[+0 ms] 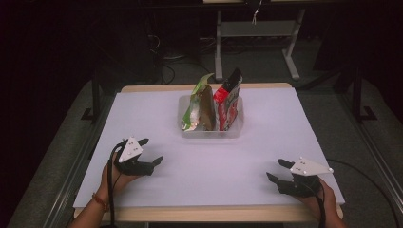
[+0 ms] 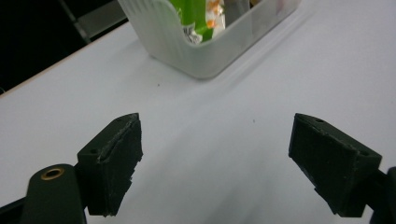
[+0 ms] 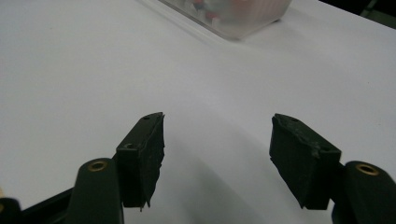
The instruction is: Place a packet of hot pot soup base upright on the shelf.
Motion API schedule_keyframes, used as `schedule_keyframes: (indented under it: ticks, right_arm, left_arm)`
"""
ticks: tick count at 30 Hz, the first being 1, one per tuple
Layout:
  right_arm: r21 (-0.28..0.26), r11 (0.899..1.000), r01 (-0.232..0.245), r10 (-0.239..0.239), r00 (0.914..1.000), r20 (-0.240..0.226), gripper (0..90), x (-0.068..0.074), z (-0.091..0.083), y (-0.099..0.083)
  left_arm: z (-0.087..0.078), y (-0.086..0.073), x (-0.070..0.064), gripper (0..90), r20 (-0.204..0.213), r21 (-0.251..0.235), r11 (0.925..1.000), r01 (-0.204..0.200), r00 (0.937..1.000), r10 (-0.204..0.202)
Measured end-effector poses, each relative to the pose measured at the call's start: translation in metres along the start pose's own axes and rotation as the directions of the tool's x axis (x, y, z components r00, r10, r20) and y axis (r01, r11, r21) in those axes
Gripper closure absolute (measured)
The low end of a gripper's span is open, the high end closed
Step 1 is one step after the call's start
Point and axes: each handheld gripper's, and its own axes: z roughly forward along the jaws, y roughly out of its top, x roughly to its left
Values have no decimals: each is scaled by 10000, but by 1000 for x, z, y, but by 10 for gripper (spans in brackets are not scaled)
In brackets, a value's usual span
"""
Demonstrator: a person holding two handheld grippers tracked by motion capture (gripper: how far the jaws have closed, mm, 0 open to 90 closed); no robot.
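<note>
Left hand-held gripper (image 1: 151, 151): jaws spread, empty, low over near-left counter (image 1: 157, 118).
Right hand-held gripper (image 1: 278, 170): jaws spread, empty, near-right.
Clear bin (image 1: 210, 130): far centre of counter, well apart from both.
Green packet (image 1: 195, 104), red packet (image 1: 228, 102): upright inside bin.

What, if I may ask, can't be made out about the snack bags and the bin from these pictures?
- High view: the print on the green bag and red bag is too small to read; the clear bin wall hides their bottoms.
- Left gripper view: the top edge cuts off the bin and the green bag.
- Right gripper view: the bin is blurred and cropped, its contents unidentifiable.
</note>
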Motion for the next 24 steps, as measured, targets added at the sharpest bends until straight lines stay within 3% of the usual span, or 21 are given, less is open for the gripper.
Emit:
schedule_keyframes:
  ticks: [13, 24]
  right_arm:
    - [-59, 9999, 102, -103, 9999, -56, 351, 1, 0, 1]
    - [-162, 9998, 64, -67, 9999, -152, 349, -1, 2, 4]
  left_arm:
    - [-17, -20, 0, 164, -130, 62, 9996, 274, 9995, -273]
    - [-31, -40, 1, 161, -253, -64, 9959, 901, 9956, -902]
